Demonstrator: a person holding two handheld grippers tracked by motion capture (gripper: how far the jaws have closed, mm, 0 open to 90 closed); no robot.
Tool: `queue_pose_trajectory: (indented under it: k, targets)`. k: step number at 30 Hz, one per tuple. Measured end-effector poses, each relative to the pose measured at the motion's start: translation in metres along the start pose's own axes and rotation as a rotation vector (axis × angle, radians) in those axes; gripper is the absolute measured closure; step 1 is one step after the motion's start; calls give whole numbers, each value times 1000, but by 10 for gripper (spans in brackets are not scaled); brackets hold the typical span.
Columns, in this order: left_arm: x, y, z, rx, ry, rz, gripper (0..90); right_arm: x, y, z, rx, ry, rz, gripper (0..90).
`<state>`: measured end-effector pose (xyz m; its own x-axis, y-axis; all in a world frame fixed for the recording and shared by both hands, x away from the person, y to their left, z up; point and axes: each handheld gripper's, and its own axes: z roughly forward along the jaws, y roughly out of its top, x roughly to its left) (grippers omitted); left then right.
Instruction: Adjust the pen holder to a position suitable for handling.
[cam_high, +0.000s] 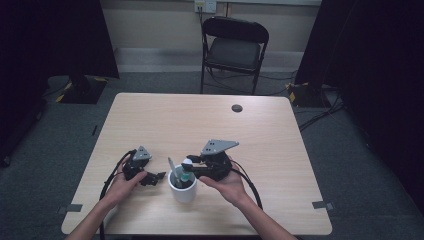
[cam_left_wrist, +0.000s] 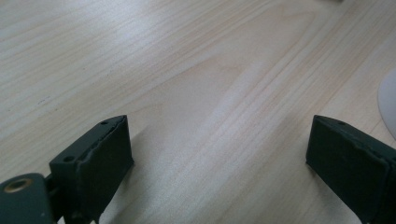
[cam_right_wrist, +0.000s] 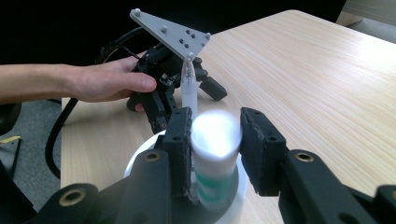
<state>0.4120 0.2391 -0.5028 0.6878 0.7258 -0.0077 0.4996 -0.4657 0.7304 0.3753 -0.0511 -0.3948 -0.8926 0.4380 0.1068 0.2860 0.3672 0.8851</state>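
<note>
My right tool (cam_high: 189, 162) sits over the white cup (cam_high: 183, 192), which stands on the counter (cam_high: 280, 150) near its front edge, at about 6 o'clock from the counter's middle in the high view. In the right gripper view that tool (cam_right_wrist: 215, 140) has its jaws narrowed around the white cap of a marker (cam_right_wrist: 215, 154) with a green band, standing upright in the cup (cam_right_wrist: 140, 156); the left pad is against the cap, the right pad looks just at its side, blur there, so I read it as a grip on the marker. A clear-capped pen (cam_right_wrist: 188, 86) also stands in the cup, just behind the marker at 12 o'clock from it, tilted slightly; in the high view the pen (cam_high: 172, 167) leans toward 11 o'clock. My left tool (cam_high: 159, 176) rests low by the counter at 9 o'clock of the cup, just beside it, not touching. In the left gripper view its jaws stand wide apart with bare wood of the counter (cam_left_wrist: 196, 93) between them, and the cup's white rim (cam_left_wrist: 387, 102) shows at 3 o'clock. Across the counter at 12 o'clock sits a small dark round cap (cam_high: 237, 108); beyond it a black folding chair (cam_high: 234, 50).
</note>
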Motion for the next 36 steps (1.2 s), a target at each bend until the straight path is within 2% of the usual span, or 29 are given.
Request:
queue_pose_trajectory:
  k: [2,6,17,20,31,36]
  targets:
    - [1,0,-1,4,10,20,62,0,1,-1,-20,-1,-6,634]
    - [1,0,-1,5,9,20,62,0,4,-6,-49,1,-9,623]
    - [1,0,-1,11,8,28,62,-14,2,-15,-66,-26,22,616]
    - [0,0,-1,13,4,7,62,-20,0,-16,-60,-38,39,617]
    - [0,0,-1,11,2,7,62,-45,-12,-18,-35,-96,89,618]
    - [0,0,-1,10,2,8,62,-59,-21,-17,-3,-128,112,619]
